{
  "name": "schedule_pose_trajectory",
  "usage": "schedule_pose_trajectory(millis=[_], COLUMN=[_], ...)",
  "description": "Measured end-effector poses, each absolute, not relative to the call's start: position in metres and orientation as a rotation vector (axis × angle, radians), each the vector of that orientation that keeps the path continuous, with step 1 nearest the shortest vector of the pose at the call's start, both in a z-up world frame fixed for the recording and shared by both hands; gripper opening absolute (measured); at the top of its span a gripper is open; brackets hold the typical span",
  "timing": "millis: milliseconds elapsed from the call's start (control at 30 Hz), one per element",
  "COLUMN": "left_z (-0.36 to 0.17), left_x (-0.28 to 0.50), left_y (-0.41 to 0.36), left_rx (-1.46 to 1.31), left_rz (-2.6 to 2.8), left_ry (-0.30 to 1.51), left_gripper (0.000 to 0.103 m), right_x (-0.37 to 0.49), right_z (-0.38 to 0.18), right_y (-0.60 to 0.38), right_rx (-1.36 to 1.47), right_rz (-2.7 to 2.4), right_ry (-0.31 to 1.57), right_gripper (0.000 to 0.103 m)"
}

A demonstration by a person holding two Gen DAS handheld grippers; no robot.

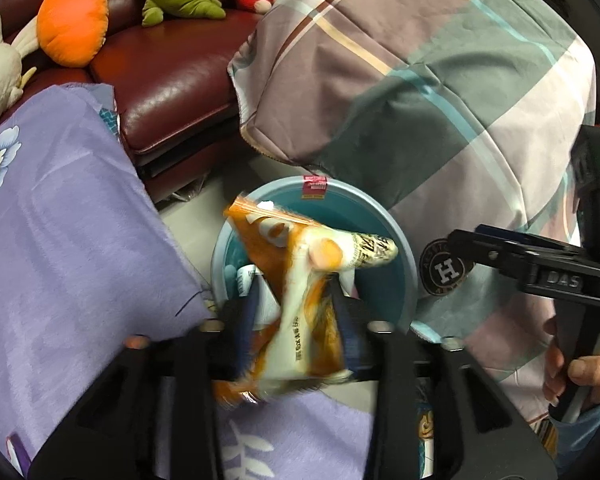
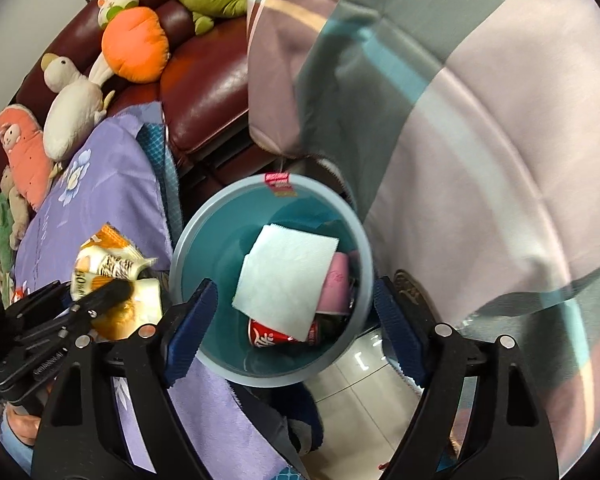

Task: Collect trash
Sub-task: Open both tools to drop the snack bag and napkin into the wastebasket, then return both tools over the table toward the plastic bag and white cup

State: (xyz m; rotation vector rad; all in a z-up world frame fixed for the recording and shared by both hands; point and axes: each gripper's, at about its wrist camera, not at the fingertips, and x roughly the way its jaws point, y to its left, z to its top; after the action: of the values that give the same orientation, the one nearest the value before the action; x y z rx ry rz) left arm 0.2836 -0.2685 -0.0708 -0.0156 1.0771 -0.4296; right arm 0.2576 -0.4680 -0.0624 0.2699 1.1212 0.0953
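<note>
A round teal bin (image 2: 179,252) stands on the floor between the bedding. Inside it lie a white napkin (image 2: 288,276), a red cola can (image 2: 266,338) and a pink wrapper (image 2: 338,280). My right gripper (image 2: 296,284) hangs open over the bin with nothing between its fingers. An orange and white snack bag (image 1: 300,280), blurred, sits loosely between the fingers of my left gripper (image 1: 294,286), above the bin's near rim (image 1: 406,264). A gap shows beside one of its pads. The right wrist view shows the left gripper (image 2: 100,296) and the bag (image 2: 108,264) left of the bin.
A purple flowered blanket (image 1: 68,240) lies left of the bin and a plaid quilt (image 1: 440,92) bulges over its right side. Behind is a maroon leather sofa (image 1: 172,80) with several plush toys (image 1: 74,20). Pale floor tiles (image 2: 364,384) show below the bin.
</note>
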Motion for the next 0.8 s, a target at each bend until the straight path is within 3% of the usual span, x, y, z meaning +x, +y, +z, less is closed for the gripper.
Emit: schedule_pose_trajectory(millis=[67,100,500,800], left_z=[-0.070,-0.068,-0.060,-0.046], left_x=[0.285,0.284,0.270,0.248], left_y=[-0.271,-0.271,-0.240,-0.189], left_rx=[-0.009,-0.006,-0.016,-0.080], left_rz=[-0.419,-0.416,-0.387,-0.331], left_ry=[1.065,1.049,1.033,1.007], left_gripper=[0.079,0.082,0.092,0.093], right_x=[0.257,0.256,0.254,0.251], right_z=[-0.058,-0.057,-0.048,-0.033], right_y=[-0.471,-0.472,-0.455,-0.417], right_rx=[0.268,0.268,0.233,0.178], right_rz=[0.082,0.078,0.050,0.080], right_ry=[1.116,1.114,1.133,1.134], right_gripper=[0.077,0.077,0.084,0.085])
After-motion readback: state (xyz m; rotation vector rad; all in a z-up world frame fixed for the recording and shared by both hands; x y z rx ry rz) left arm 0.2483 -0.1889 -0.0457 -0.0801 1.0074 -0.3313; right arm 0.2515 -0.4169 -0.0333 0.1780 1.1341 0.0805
